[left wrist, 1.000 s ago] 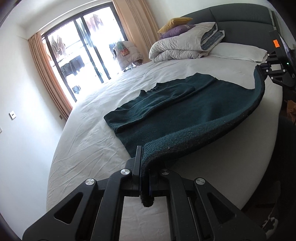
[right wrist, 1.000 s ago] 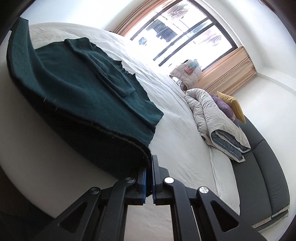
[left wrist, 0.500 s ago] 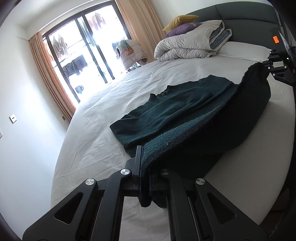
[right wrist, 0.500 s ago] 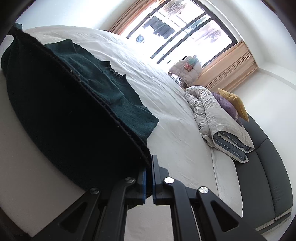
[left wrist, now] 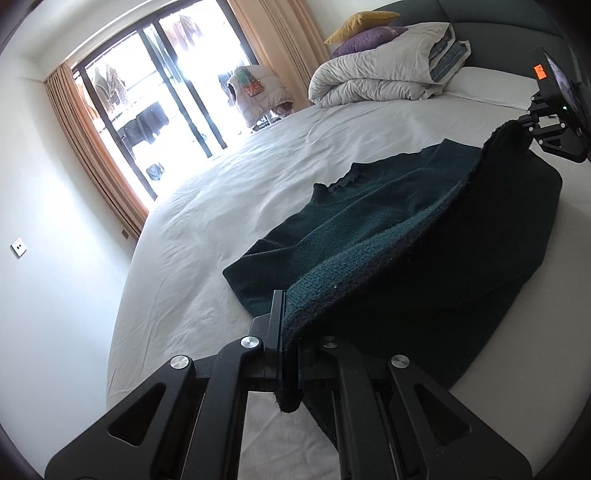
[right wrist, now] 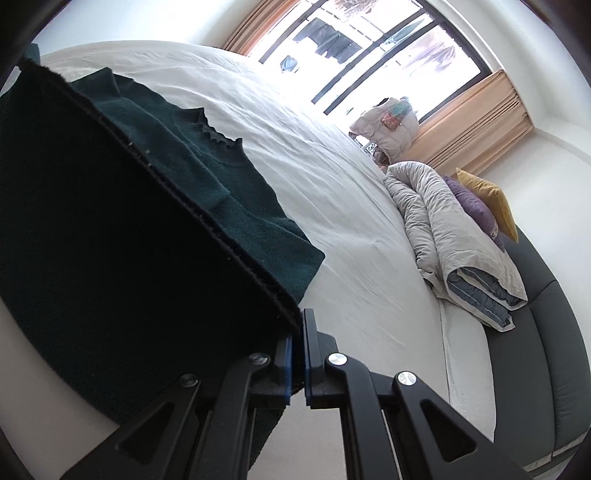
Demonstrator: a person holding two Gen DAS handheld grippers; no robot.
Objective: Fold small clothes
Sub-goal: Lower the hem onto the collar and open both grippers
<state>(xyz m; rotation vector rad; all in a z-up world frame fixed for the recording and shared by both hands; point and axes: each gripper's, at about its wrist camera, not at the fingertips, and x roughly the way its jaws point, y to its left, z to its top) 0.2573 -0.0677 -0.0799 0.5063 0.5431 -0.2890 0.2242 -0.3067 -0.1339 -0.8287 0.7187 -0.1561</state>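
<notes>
One green sweater (left wrist: 369, 229), two grippers

a home bedroom, wide bed (left wrist: 229, 206) with white sheet, dark padded headboard (right wrist: 543, 332) at 4 o'clock in the right wrist view, rolled duvet (left wrist: 384, 77) and two cushions (left wrist: 364, 31) at 1 o'clock in the left wrist view, curtained glass doors (left wrist: 159, 103), laundry hanging outside

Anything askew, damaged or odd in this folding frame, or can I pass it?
Nothing stands out. The dark green sweater lies on the white bed, its near edge lifted evenly by the left gripper and right gripper, both clamped on the hem. The rolled duvet and cushions sit tidily by the headboard.
</notes>
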